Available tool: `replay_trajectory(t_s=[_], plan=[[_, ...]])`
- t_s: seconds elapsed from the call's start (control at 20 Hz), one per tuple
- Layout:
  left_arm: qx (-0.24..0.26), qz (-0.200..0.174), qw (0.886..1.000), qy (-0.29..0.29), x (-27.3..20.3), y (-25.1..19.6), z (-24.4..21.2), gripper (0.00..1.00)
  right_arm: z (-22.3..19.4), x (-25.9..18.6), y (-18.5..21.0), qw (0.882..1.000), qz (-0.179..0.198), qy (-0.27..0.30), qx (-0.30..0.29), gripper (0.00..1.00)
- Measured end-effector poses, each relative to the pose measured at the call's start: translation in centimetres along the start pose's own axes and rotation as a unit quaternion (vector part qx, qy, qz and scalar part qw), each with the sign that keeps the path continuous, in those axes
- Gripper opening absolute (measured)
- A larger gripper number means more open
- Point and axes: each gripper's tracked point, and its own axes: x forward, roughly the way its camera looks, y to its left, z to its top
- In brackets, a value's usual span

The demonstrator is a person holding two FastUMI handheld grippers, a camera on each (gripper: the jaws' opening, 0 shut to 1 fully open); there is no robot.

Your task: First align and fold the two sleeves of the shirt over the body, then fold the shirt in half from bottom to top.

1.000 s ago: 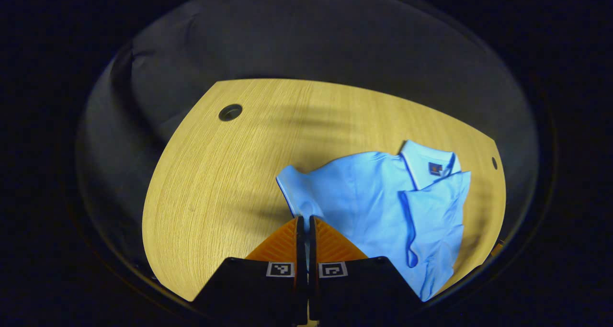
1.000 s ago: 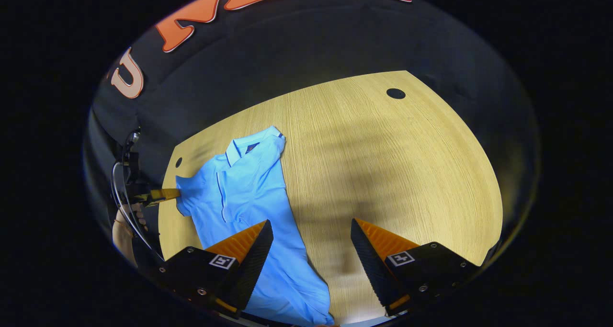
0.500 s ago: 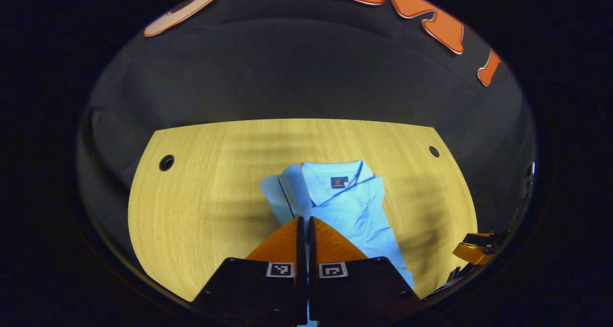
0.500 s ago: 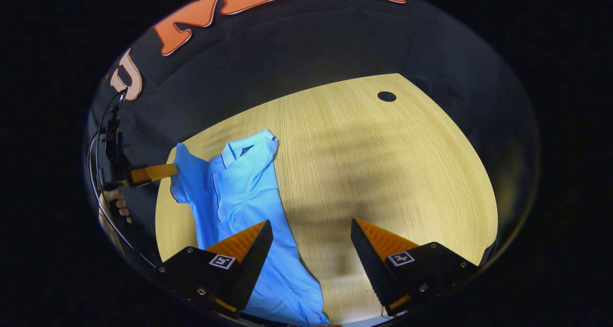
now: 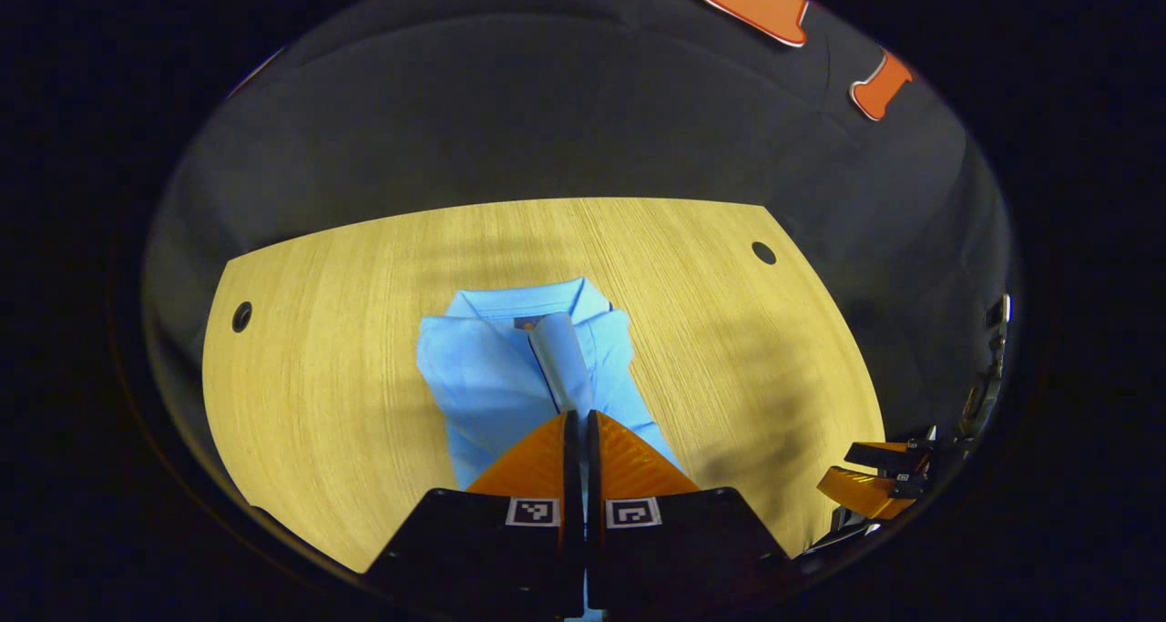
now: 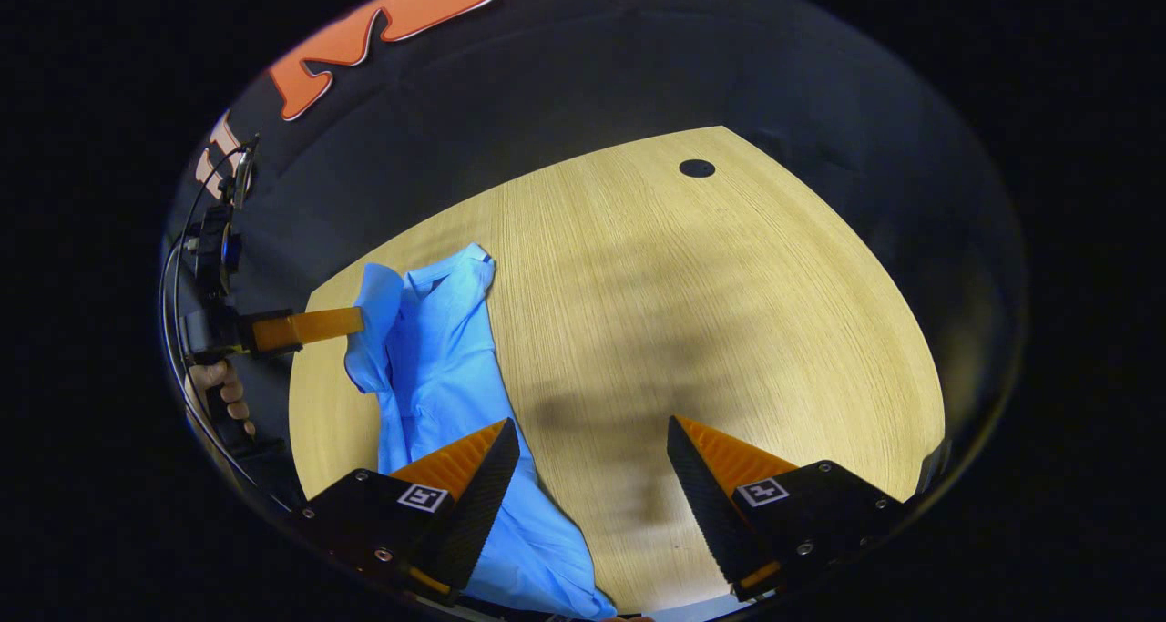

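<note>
Shirt [image 5: 510, 376] lies on surface [image 5: 346, 331]; we see left tongs [image 5: 577, 417] clamped on its sleeve [image 5: 563, 358], lifted over the body. Right tongs [image 6: 592, 463] apart, beside shirt's right edge, bare wood beyond.

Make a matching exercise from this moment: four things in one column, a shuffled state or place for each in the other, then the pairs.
Things:
1. left gripper
2. right gripper
3. light blue polo shirt
4. round hole

States:
A. fingers spread apart, nothing between them
B. in the pale wooden table, near its far edge
C. shut on a sleeve lifted over the body
D. lying on the table, collar at the far end

Pairs: 1-C, 2-A, 3-D, 4-B
</note>
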Motion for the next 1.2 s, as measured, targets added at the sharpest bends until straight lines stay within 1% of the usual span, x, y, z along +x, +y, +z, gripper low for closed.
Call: replay_trajectory(t_s=[0.1,0.25,0.35,0.4,0.45,0.5,0.55,0.75,0.9,0.95,1.05,1.2], plan=[[0.002,-0.007,1.0,0.007,0.6,-1.1,-0.6,0.05,0.0,0.0,0.0,1.0,-0.001,0.002,0.002,0.99],[0.001,0.0,1.0,0.016,1.3,-1.3,-1.5,0.05,-0.3,0.2,-0.1,1.0,-0.002,0.005,-0.001,0.99],[-0.006,-0.001,1.0,0.019,1.7,-1.4,-2.2,0.07,-0.4,0.2,-0.1,1.0,-0.002,0.008,-0.004,0.99],[-0.012,0.005,1.0,0.017,1.6,-1.0,-2.3,0.1,-0.5,0.2,0.0,1.0,-0.002,0.009,-0.005,0.99],[-0.021,-0.003,1.0,0.014,1.6,-1.2,-2.4,0.29,-0.6,0.2,0.0,1.0,-0.001,0.01,-0.006,0.99],[-0.028,-0.003,0.999,0.016,1.6,-1.2,-2.8,0.37,-0.6,0.2,0.1,1.0,-0.001,0.012,-0.008,0.99],[-0.032,-0.007,0.999,0.015,1.5,-1.0,-2.9,0.41,-0.7,0.4,0.3,1.0,-0.002,0.013,-0.01,0.99],[-0.031,0.004,0.999,0.01,-0.3,0.0,-3.8,1.0,-1.4,1.3,1.9,1.0,0.002,0.02,-0.02,0.99],[-0.027,0.024,0.999,0.008,-1.3,1.6,-5.4,1.0,-2.3,1.1,3.0,0.999,0.006,0.028,-0.032,0.99],[-0.029,0.025,0.999,0.01,-1.9,1.9,-6.1,1.0,-2.7,0.7,3.2,0.999,0.006,0.03,-0.037,0.99],[-0.039,0.027,0.999,0.011,-3.4,2.7,-7.6,1.0,-3.5,0.4,3.7,0.998,0.003,0.034,-0.049,0.99],[-0.052,0.042,0.998,0.009,-5.0,4.3,-10.5,1.0,-4.6,0.1,4.5,0.997,-0.004,0.037,-0.067,0.99]])
